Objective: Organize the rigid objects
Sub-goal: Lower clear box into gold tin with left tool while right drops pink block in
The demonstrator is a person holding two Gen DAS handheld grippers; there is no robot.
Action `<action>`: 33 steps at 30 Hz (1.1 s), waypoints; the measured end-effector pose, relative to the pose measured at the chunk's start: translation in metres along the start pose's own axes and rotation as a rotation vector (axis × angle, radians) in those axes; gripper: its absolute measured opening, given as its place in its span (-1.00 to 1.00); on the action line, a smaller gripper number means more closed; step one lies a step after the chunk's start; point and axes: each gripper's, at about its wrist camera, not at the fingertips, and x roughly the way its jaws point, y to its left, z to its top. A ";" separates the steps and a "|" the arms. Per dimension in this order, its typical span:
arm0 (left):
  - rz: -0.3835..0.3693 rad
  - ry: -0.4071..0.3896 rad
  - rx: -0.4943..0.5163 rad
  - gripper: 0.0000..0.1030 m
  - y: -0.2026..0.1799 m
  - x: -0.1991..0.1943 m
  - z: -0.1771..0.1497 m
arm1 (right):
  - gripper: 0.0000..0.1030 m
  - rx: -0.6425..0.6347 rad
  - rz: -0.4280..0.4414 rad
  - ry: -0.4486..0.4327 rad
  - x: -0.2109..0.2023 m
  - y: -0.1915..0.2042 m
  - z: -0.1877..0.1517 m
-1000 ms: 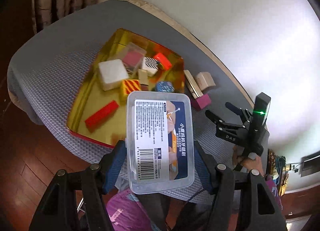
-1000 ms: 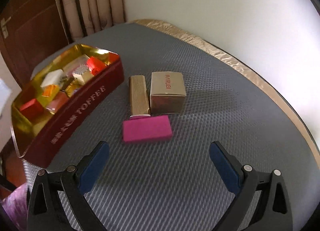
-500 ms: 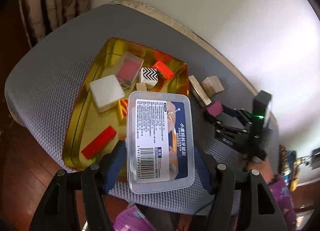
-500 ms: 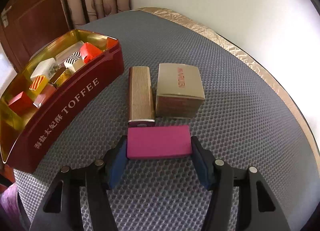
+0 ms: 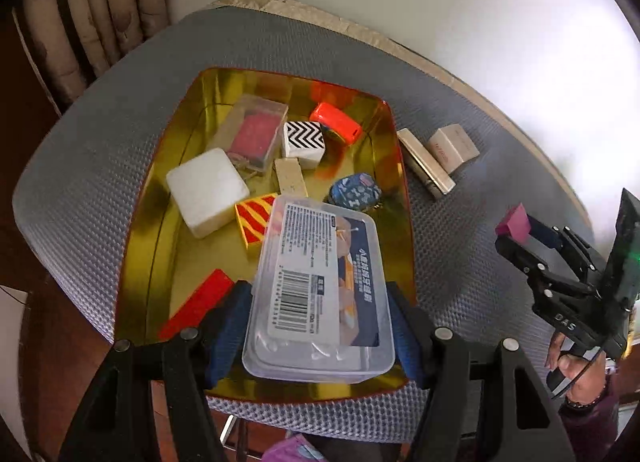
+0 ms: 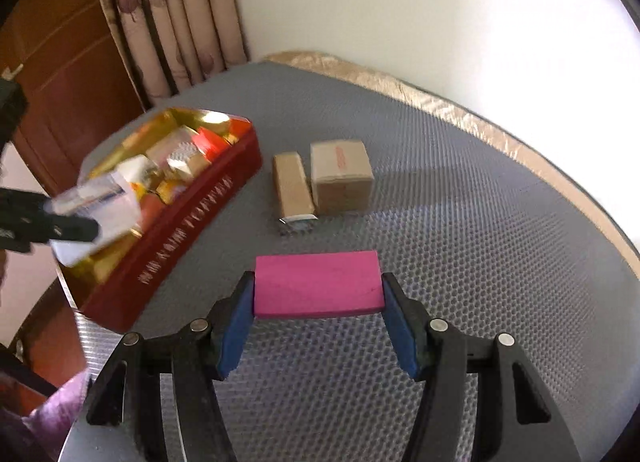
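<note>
My left gripper (image 5: 318,326) is clamped on the clear plastic box (image 5: 318,290), blue pads pressed to its long sides, barcode label facing up. I have it over the near end of the gold-lined toffee tin (image 5: 140,230); I cannot tell whether it touches the tin floor. Past it in the tin lie a red-and-yellow striped block (image 5: 256,220), a white square block (image 5: 206,190), a black-and-white zigzag block (image 5: 303,138), an orange case (image 5: 335,123), a clear case with a red insert (image 5: 256,132), a blue patterned oval tin (image 5: 355,191) and a flat red block (image 5: 198,308).

My right gripper (image 6: 318,304) pinches the magenta block (image 6: 318,284) by its short ends, above the grey mesh mat (image 6: 460,262) and apart from it. Beyond it, a long gold box (image 6: 292,186) lies just beside a squat tan carton (image 6: 341,176). The tin's red wall (image 6: 180,230) stands to the left, blurred.
</note>
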 end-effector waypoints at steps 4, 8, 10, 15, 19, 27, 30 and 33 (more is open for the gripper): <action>0.001 -0.031 0.005 0.31 0.007 -0.013 -0.010 | 0.11 -0.013 0.043 -0.052 -0.020 0.023 0.015; 0.004 -0.079 -0.056 0.31 0.024 -0.032 -0.018 | 0.11 -0.047 0.093 -0.073 -0.027 0.055 0.035; -0.025 -0.131 -0.150 0.31 0.044 -0.048 -0.028 | 0.11 -0.067 0.104 -0.073 -0.022 0.071 0.045; -0.073 -0.232 -0.349 0.31 0.097 -0.064 -0.054 | 0.11 -0.100 0.157 -0.038 0.006 0.111 0.068; -0.088 -0.219 -0.432 0.31 0.123 -0.054 -0.057 | 0.11 -0.110 0.147 0.009 0.037 0.132 0.079; 0.001 -0.211 -0.418 0.31 0.127 -0.047 -0.057 | 0.11 -0.069 0.091 0.093 0.088 0.142 0.085; 0.045 -0.219 -0.388 0.31 0.122 -0.050 -0.057 | 0.11 -0.056 0.086 0.109 0.096 0.143 0.083; 0.073 -0.221 -0.369 0.31 0.118 -0.051 -0.058 | 0.12 -0.058 0.076 0.113 0.100 0.145 0.085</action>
